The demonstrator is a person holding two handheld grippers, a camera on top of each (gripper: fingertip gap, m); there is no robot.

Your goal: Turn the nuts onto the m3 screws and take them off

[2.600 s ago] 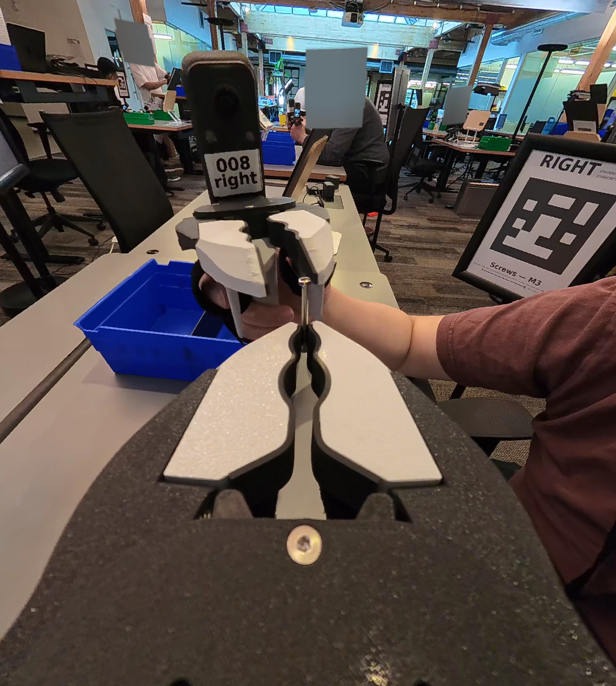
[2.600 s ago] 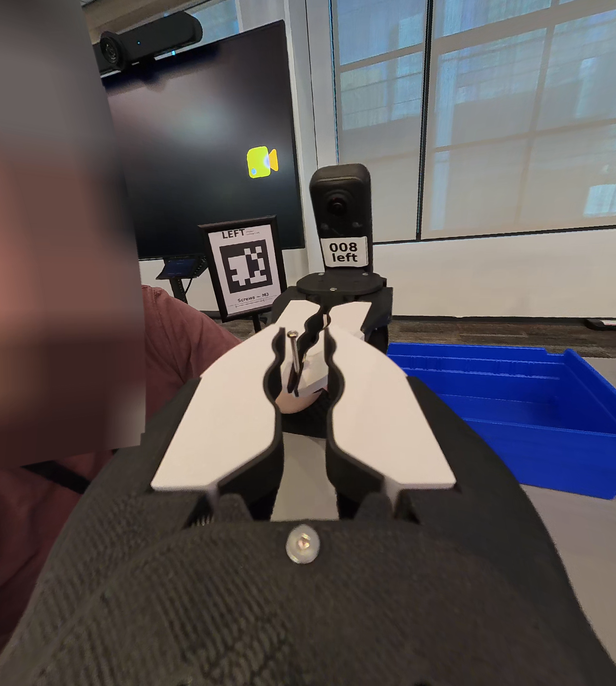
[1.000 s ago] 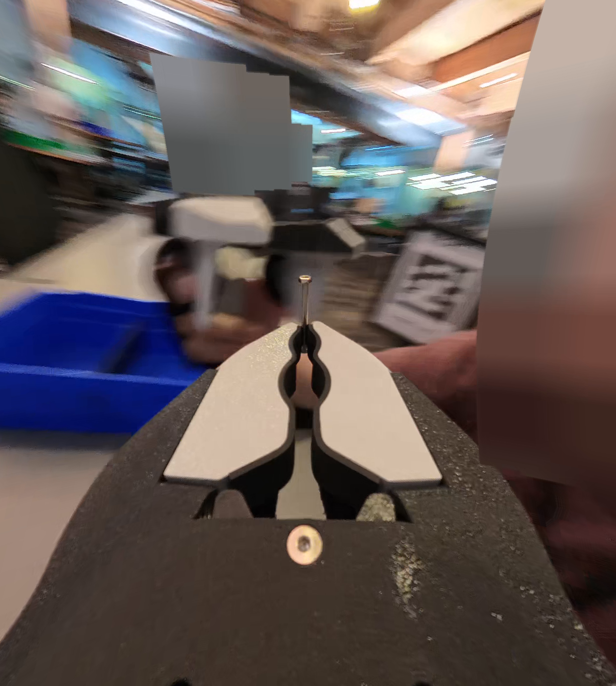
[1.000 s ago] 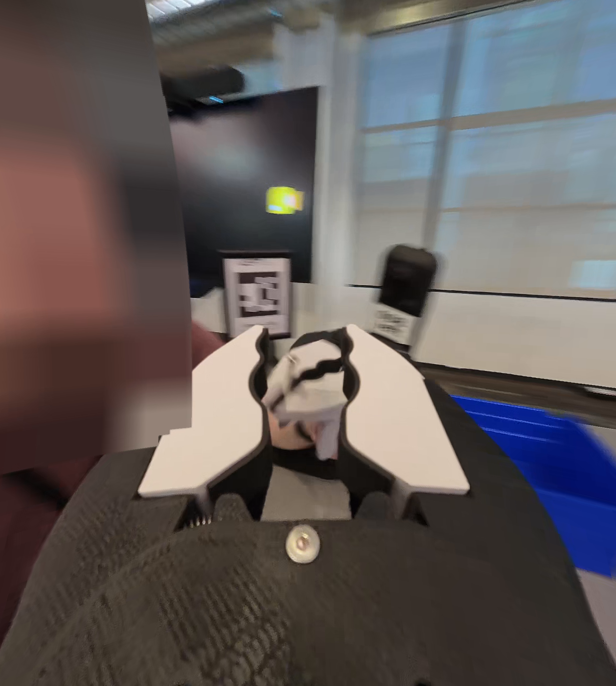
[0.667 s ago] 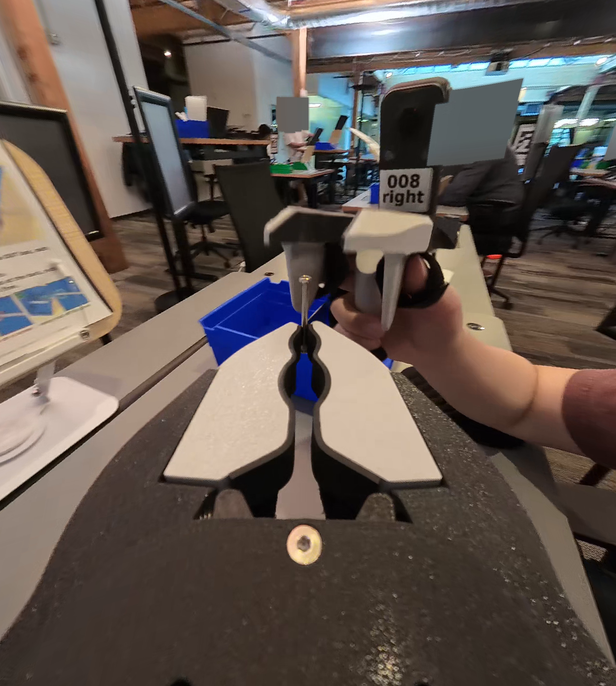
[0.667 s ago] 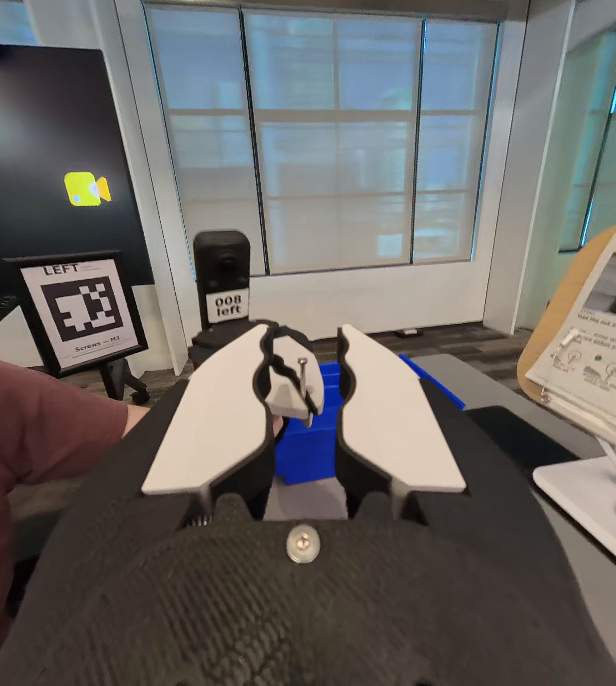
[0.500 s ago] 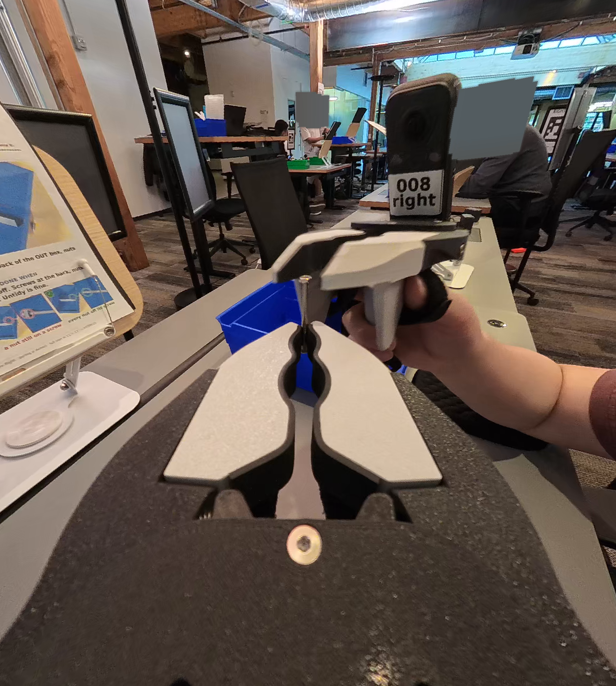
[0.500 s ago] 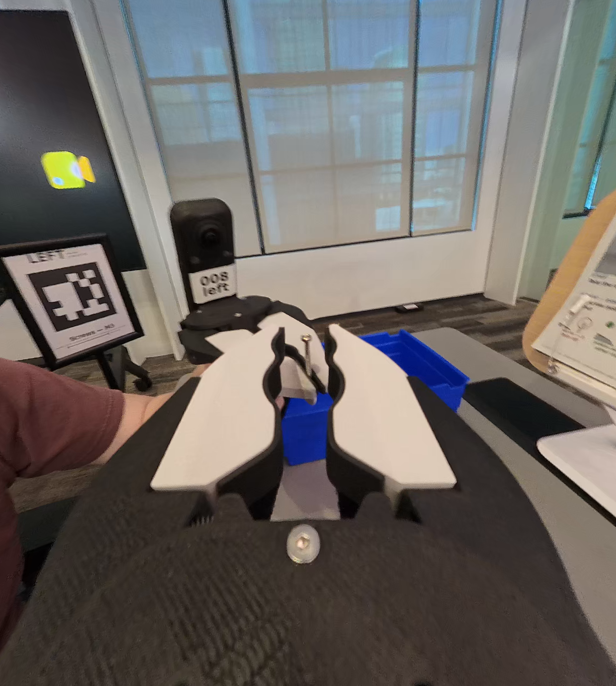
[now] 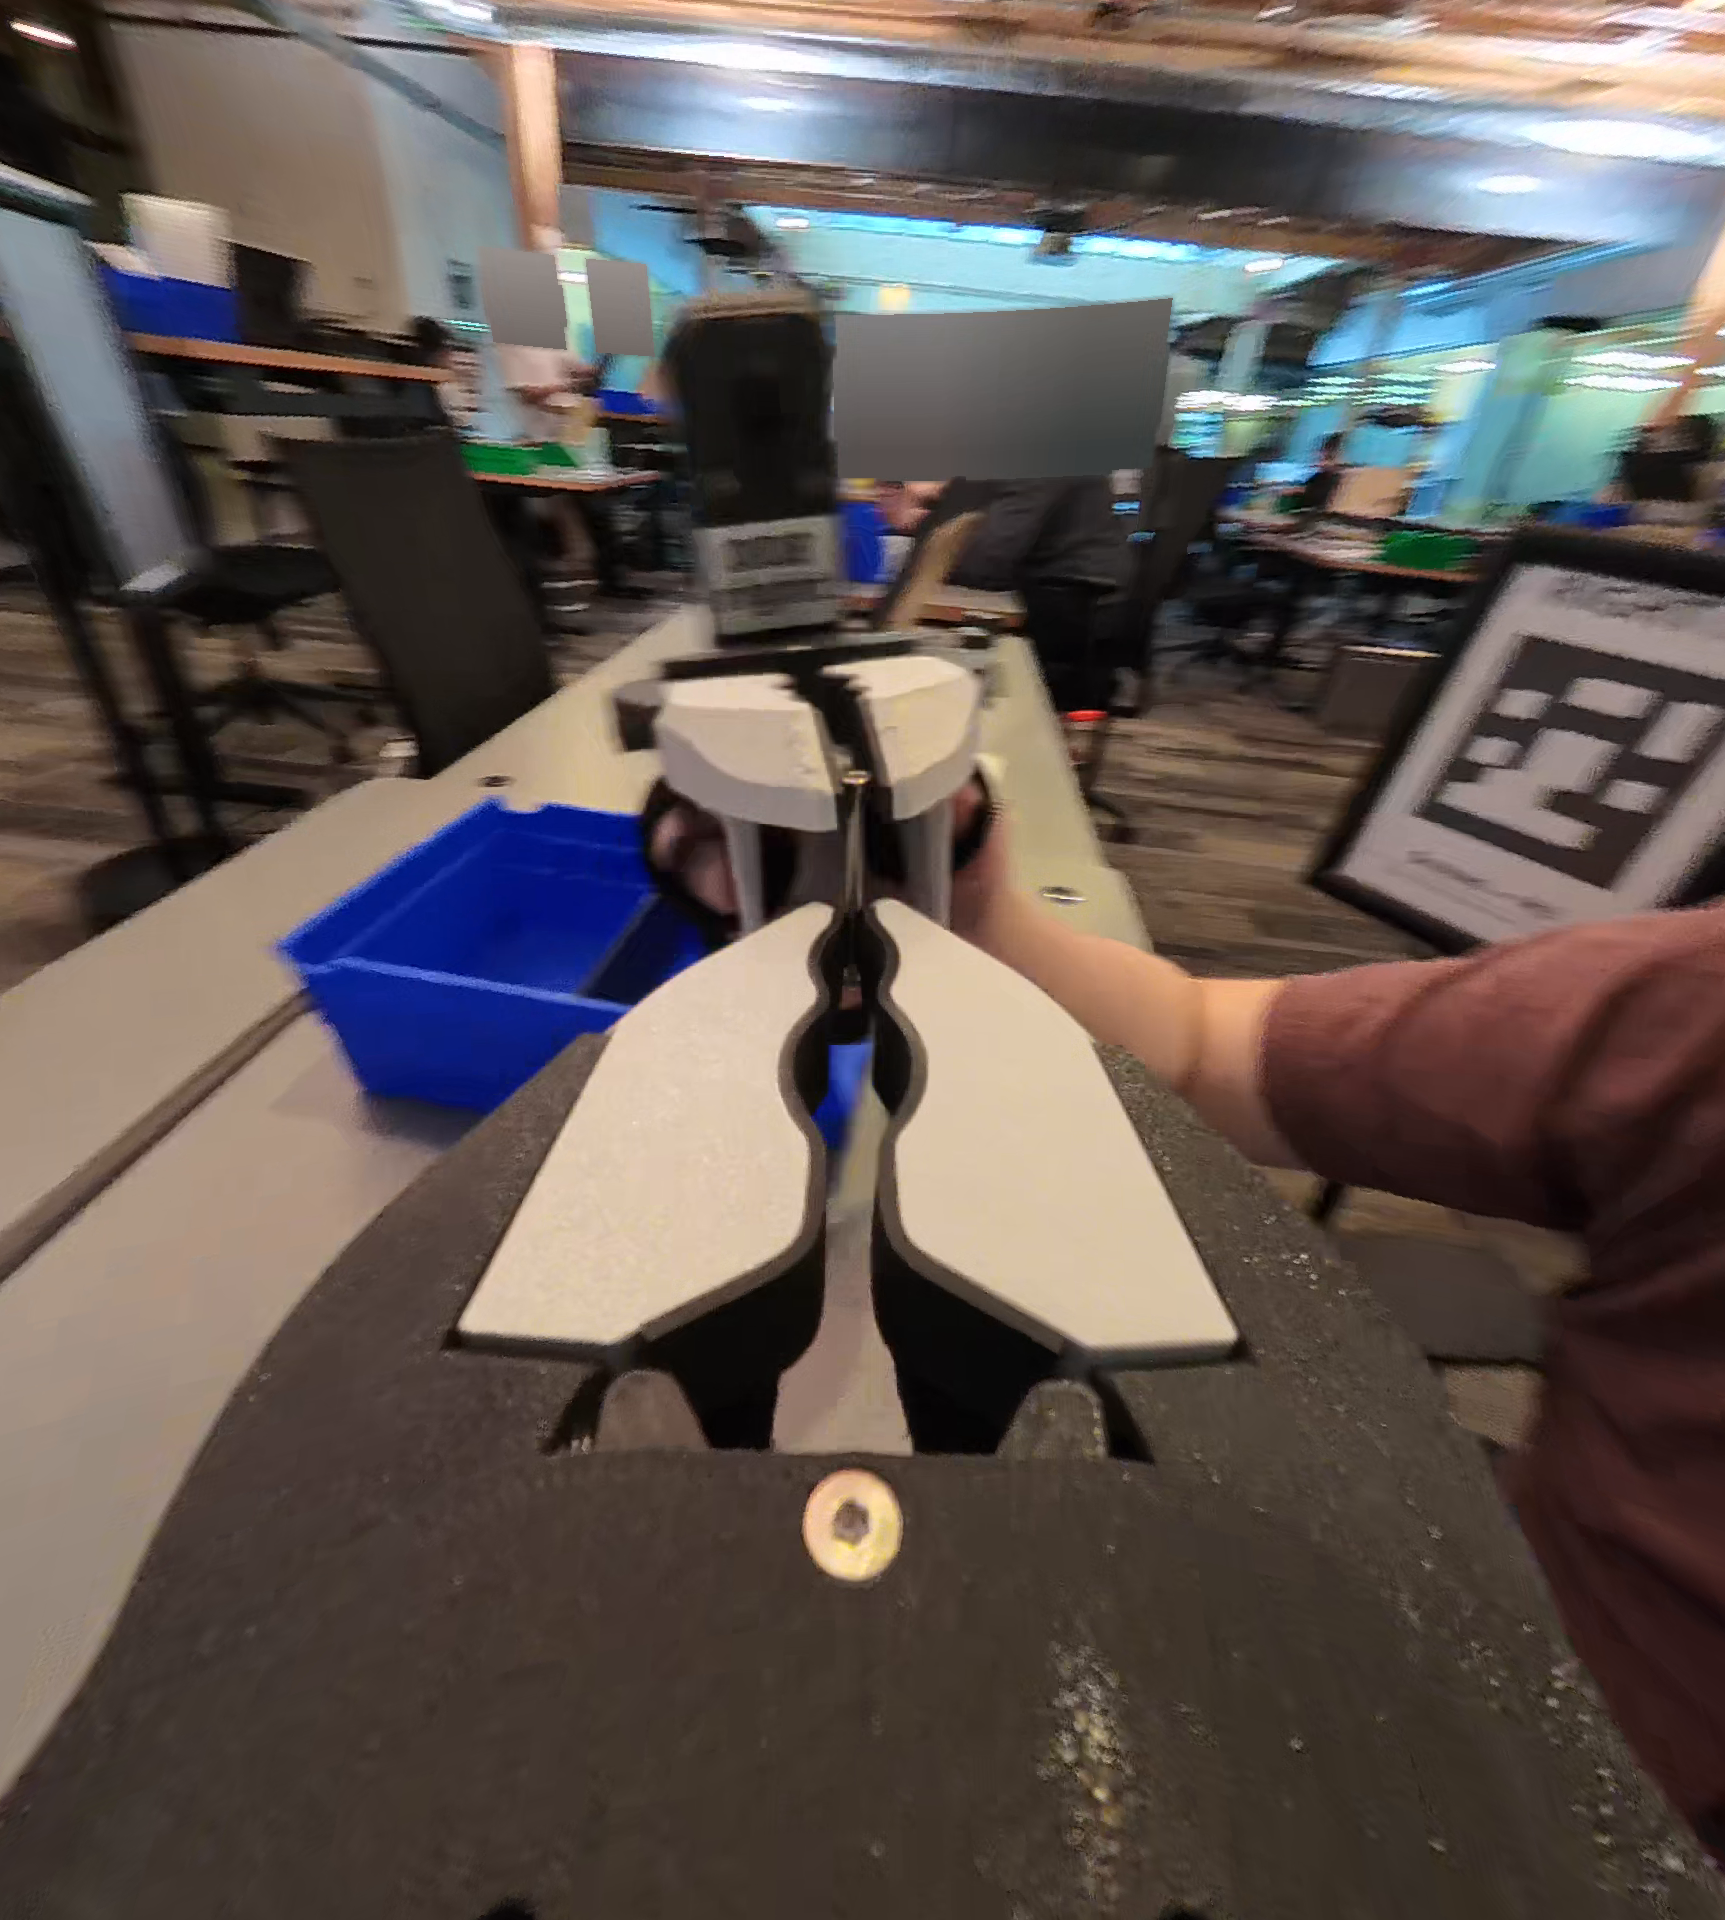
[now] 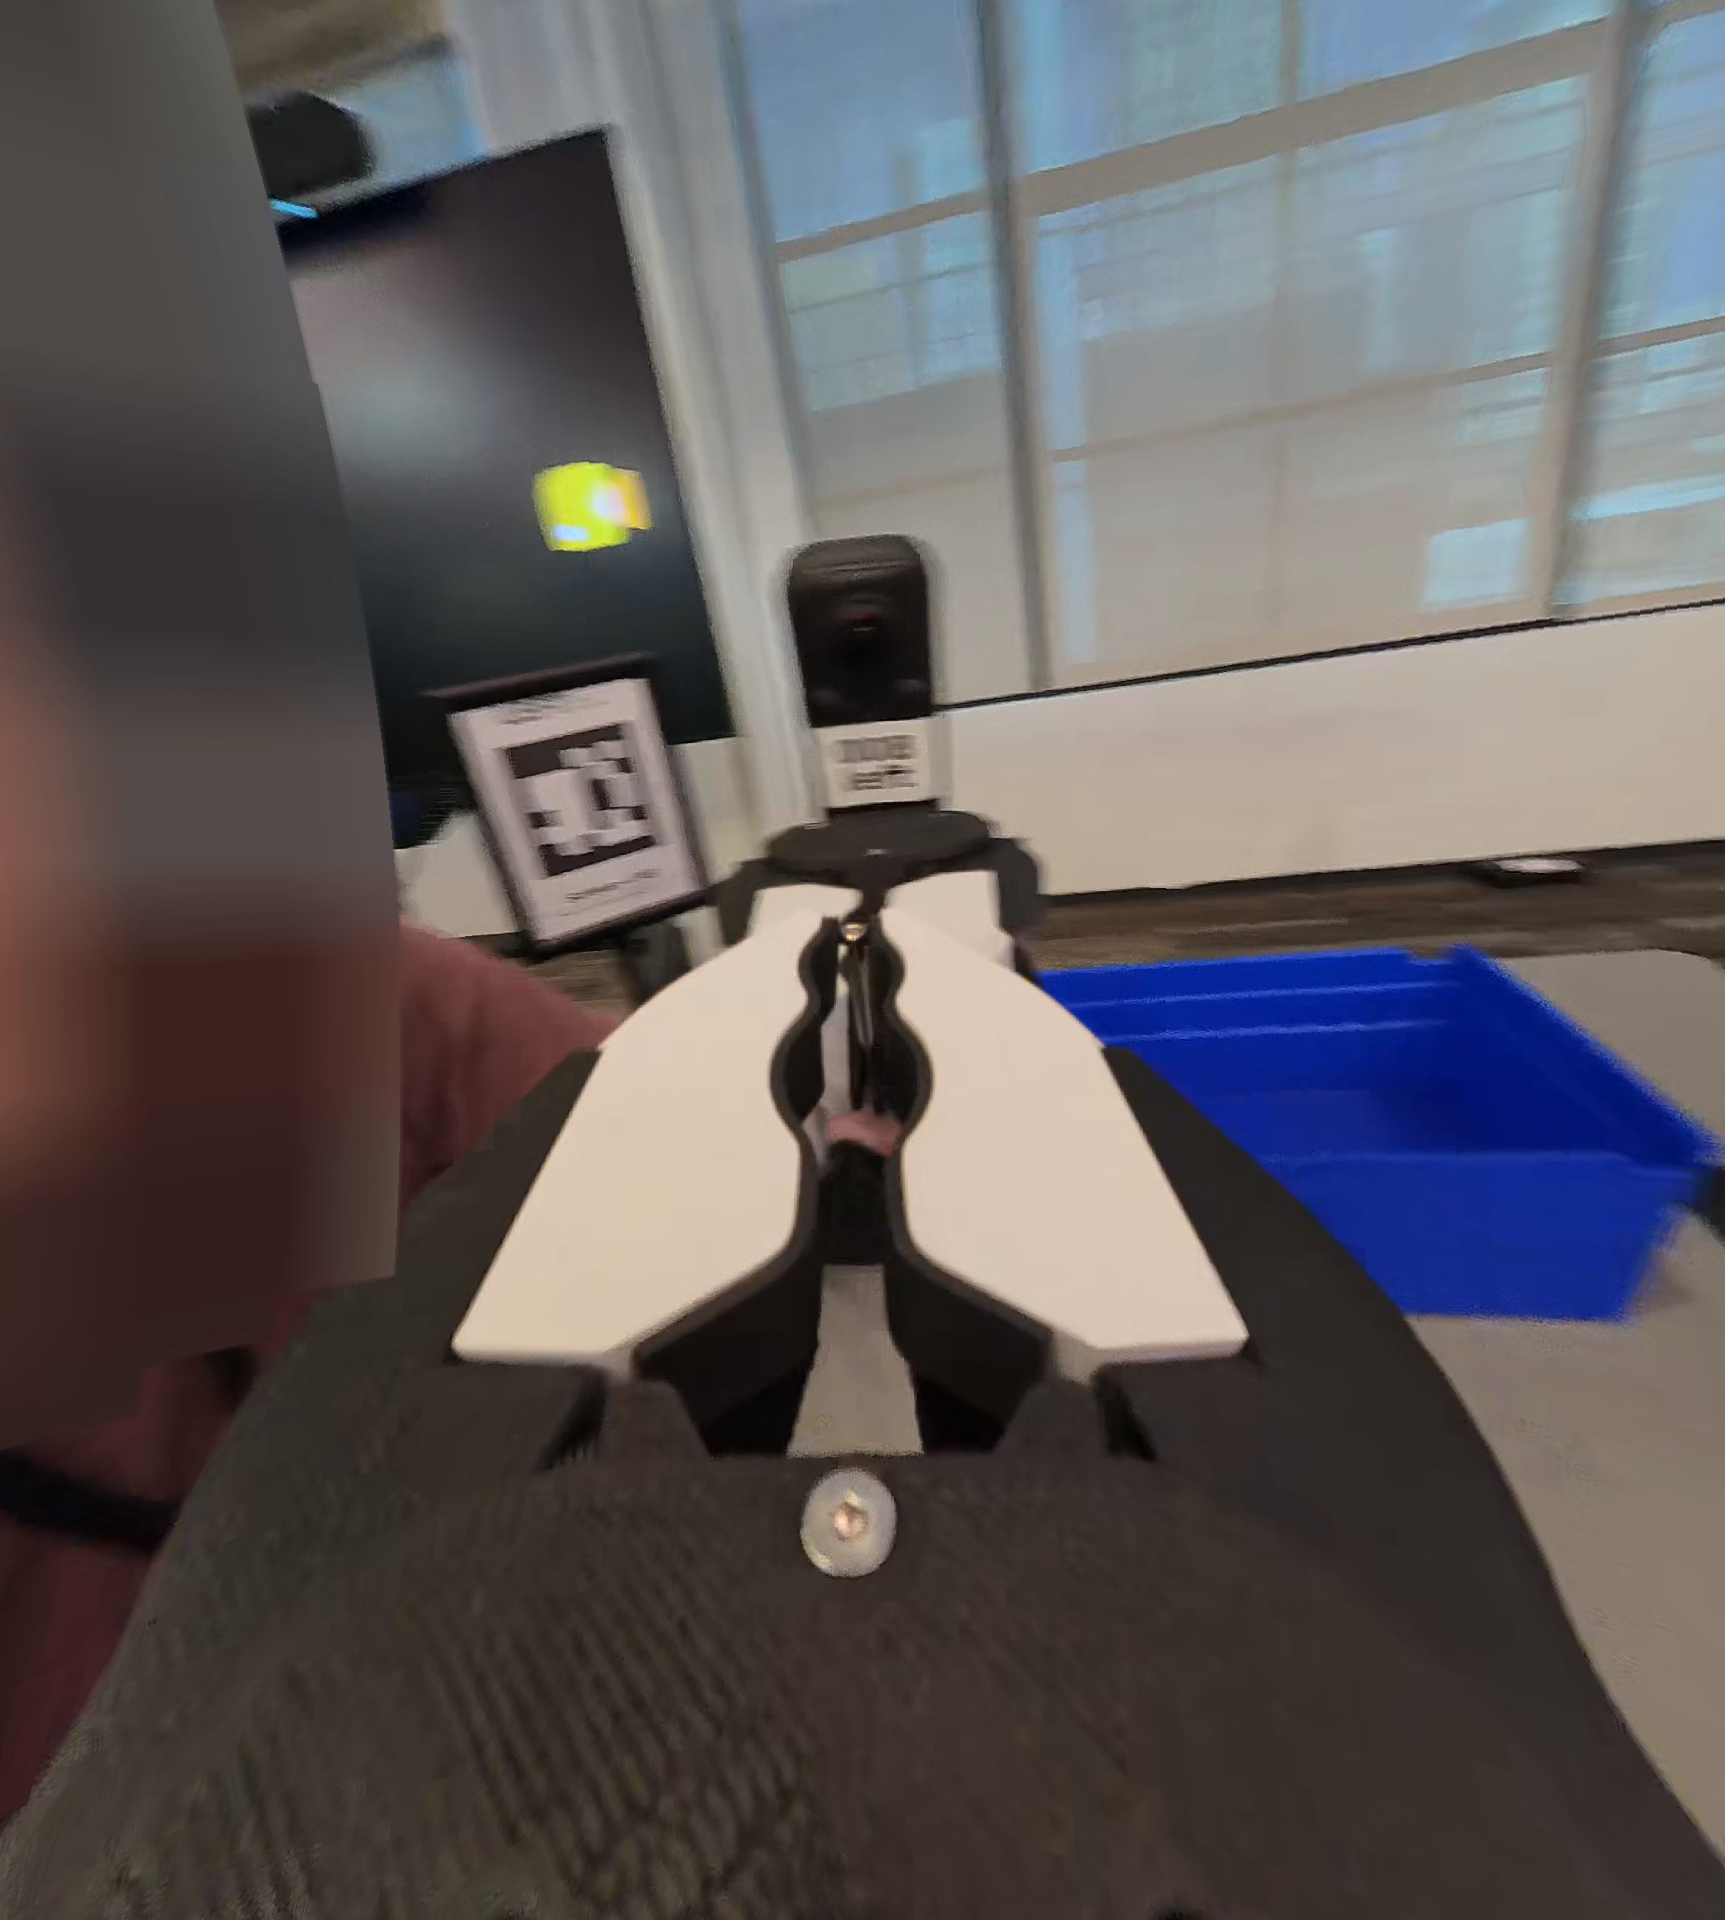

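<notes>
My left gripper [image 9: 853, 916] is shut on a thin metal screw [image 9: 853, 847] that sticks up out of its fingertips. My right gripper [image 9: 827, 732] faces it head-on, fingers together at the screw's top end. In the right wrist view my right gripper [image 10: 853, 922] has its fingers closed to a narrow slit. A small shiny piece [image 10: 850, 928] sits at the tips, and the screw's shaft [image 10: 865, 1003] shows through the slit. I cannot tell whether the shiny piece is a nut or the screw's head. Both views are blurred.
A blue bin [image 9: 484, 935] stands on the grey table [image 9: 110, 1195] just beyond the grippers and shows in the right wrist view [image 10: 1357, 1101]. A framed black-and-white marker sign [image 9: 1585, 748] stands at the right. A person's arm in a maroon sleeve [image 9: 1460, 1060] reaches across. My two grippers' fingertips are within a few centimetres of each other.
My right gripper's fingers were apart around the screw half a second ago and have closed on its top end. Both views have swung. The left gripper has kept its hold on the screw.
</notes>
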